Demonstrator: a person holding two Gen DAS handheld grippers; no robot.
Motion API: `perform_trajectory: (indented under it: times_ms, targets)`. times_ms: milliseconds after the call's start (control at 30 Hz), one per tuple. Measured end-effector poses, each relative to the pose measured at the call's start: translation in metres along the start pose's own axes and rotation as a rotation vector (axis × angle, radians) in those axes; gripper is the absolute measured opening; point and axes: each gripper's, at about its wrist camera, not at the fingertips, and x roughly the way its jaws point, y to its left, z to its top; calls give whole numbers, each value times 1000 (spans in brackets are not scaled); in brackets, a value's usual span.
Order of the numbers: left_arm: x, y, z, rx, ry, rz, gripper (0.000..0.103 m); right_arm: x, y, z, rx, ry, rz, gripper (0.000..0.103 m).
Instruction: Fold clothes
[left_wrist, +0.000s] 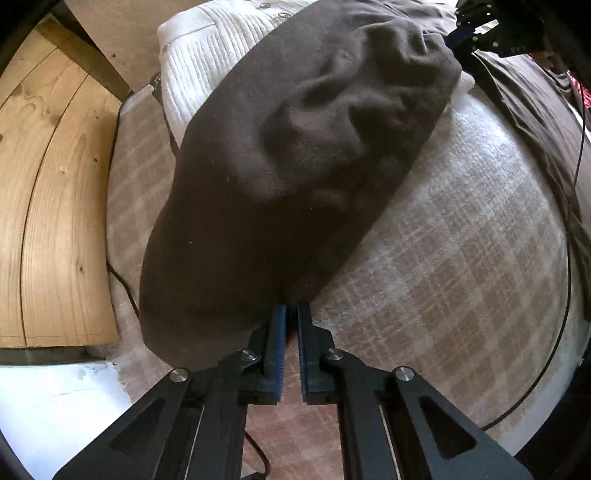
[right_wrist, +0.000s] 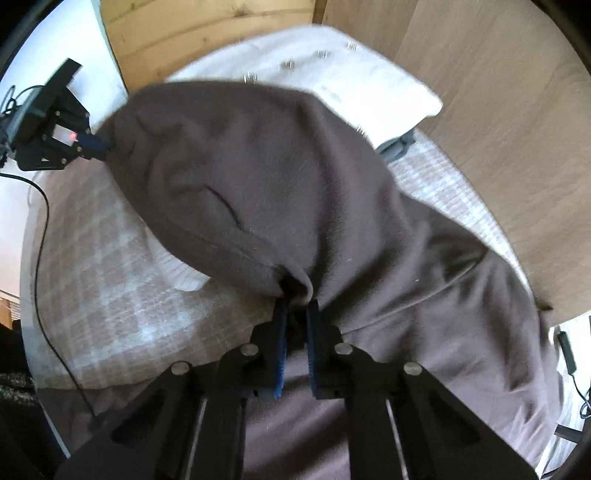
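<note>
Both grippers pinch the same brown garment (left_wrist: 295, 155), and the fold turns on the line strung between them. From the left wrist, the left gripper (left_wrist: 291, 314) has its blue pads pressed nearly together on a bunched edge right at the fingertips; the cloth billows away from them, up and to the right, its long axis ending at the right gripper (left_wrist: 476, 33) at the top corner. Under the lifted cloth lie a checked blanket (left_wrist: 461, 229) and, farther off, a white ribbed garment (left_wrist: 207, 62), which the brown cloth partly overlaps. From the right wrist, the right gripper (right_wrist: 295, 306) has its fingers closed on a gathered fold of the garment (right_wrist: 266, 177); the hem runs up and to the left to the left gripper (right_wrist: 92, 142), which is clamped on the far corner. More cloth trails down to the right over the blanket (right_wrist: 110, 266). Judging by this, neither hand is nearer: each holds one end, so they should carry the edge together across the trailing part.
</note>
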Motion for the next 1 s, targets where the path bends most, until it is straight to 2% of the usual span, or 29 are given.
perform_trajectory:
  times_ms: [100, 200, 233, 267, 300, 367, 400, 433, 467, 500, 533, 567, 633, 700, 800, 900, 1000]
  targets:
    - [-11, 3, -5, -17, 13, -2, 2, -19, -4, -4, 6, -29, 4, 7]
    - [-37, 8, -12, -57, -34, 17, 2, -29, -8, -8, 47, -89, 44, 7]
    - [-45, 7, -13, -59, -59, 27, 2, -21, -7, -10, 48, -49, 88, 11]
    - [-50, 5, -15, -52, -83, 29, 3, -7, -3, -12, 29, 30, 112, 12]
    - [-51, 3, -18, -45, -82, 25, 5, 4, 1, -13, 9, 83, 104, 12]
    - [-38, -3, -26, -29, 10, 10, 9, 3, 2, -12, 6, 81, 111, 12]
    - [-34, -6, -33, -23, 40, 35, 9, -2, -2, -10, 23, 59, 136, 13]
    - [-34, -5, -38, -35, 49, 44, 9, -12, -13, -5, 67, 6, 188, 20]
    - [-42, 3, -40, -83, 20, 24, 10, -19, -24, -1, 100, -32, 204, 35]
    - [-49, 10, -41, -130, -9, 4, 16, -25, -37, 5, 125, -70, 182, 42]
    - [-57, 18, -43, -171, -37, -5, 28, -26, -48, 10, 126, -82, 129, 44]
    - [-64, 26, -43, -190, -59, 14, 32, -22, -58, 15, 116, -67, 76, 44]
    - [-70, 36, -40, -185, -71, 57, 35, -12, -79, 24, 100, -35, -23, 44]
    - [-70, 48, -41, -199, -61, 76, 34, 6, -101, 33, 100, 14, -78, 44]
    - [-58, 67, -29, -197, -42, 68, 36, 21, -124, 36, 106, 45, -69, 44]
    - [-42, 70, -19, -138, -9, 42, 41, 20, -123, 31, 85, 46, -41, 44]
    - [-23, 65, -8, -75, 22, 54, 42, 15, -117, 29, 51, 45, -20, 44]
